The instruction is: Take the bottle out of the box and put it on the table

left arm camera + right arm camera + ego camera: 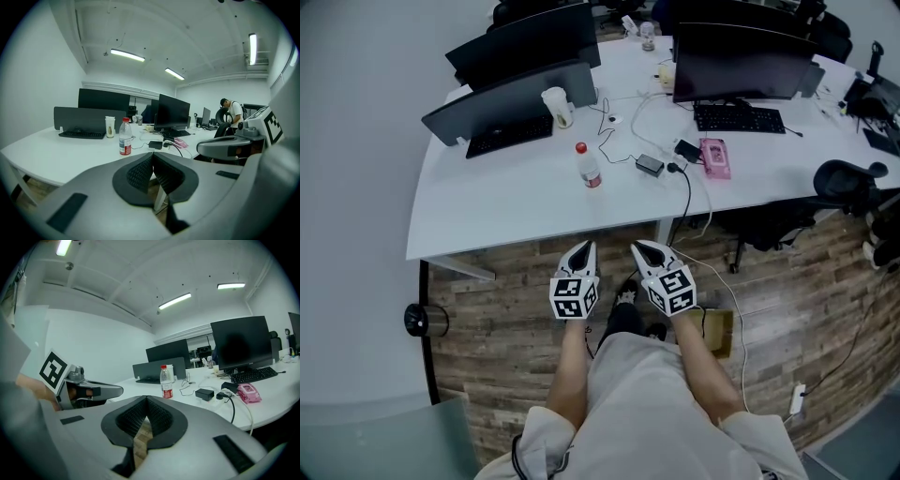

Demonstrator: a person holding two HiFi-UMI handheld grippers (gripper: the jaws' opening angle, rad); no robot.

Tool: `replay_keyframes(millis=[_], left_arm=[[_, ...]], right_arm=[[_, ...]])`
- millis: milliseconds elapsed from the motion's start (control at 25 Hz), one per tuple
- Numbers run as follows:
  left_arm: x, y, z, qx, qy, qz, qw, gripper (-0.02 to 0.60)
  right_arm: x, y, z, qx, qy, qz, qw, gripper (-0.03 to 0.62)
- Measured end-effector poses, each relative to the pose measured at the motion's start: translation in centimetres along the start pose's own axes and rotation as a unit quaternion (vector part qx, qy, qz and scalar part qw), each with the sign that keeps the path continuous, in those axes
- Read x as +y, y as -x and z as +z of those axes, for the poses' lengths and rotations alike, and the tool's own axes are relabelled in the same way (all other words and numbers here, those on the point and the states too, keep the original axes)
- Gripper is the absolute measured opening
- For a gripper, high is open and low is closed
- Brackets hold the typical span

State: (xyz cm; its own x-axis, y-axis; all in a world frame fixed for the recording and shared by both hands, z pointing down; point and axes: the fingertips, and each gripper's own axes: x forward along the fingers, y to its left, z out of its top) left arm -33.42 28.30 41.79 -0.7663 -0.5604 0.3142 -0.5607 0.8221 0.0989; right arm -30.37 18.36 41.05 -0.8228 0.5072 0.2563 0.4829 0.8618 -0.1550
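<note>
the bottle stands upright on the bench, in from its front edge. left gripper and right gripper are both closed and empty, short of that edge; best hold them back, clear of the bottle.

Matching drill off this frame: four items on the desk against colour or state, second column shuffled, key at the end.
Column one
1. bottle
2. cup
3. soft pack
4. power adapter

Column two
A. pink, lying flat
B. black, low and boxy
C. clear with a red cap, standing upright
D. white, farthest left of the four in the head view

Pairs: 1-C, 2-D, 3-A, 4-B
</note>
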Motion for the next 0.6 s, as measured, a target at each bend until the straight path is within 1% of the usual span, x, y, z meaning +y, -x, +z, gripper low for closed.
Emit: replay_keyframes(millis=[80, 240, 360, 600], left_arm=[[0.0, 0.0, -0.4, 0.006, -0.003, 0.001, 1.0000, 0.014], [0.2, 0.5, -0.8, 0.001, 0.010, 0.004, 0.9999, 0.014], [0.3, 0.8, -1.1, 0.001, 0.012, 0.007, 0.9999, 0.014], [0.5, 1.0, -2.1, 0.015, 0.013, 0.011, 0.9997, 0.014]], right_arm=[[0.0, 0.0, -0.1, 0.000, 0.001, 0.000, 1.000, 0.038], [-0.2, 0.1, -0.6, 0.004, -0.003, -0.005, 1.000, 0.038], [-0.3, 0.2, -0.9, 0.008, -0.005, -0.011, 1.000, 0.038], [-0.3, 0.1, -1.7, 0.018, -0.010, -0.014, 1.000, 0.040]])
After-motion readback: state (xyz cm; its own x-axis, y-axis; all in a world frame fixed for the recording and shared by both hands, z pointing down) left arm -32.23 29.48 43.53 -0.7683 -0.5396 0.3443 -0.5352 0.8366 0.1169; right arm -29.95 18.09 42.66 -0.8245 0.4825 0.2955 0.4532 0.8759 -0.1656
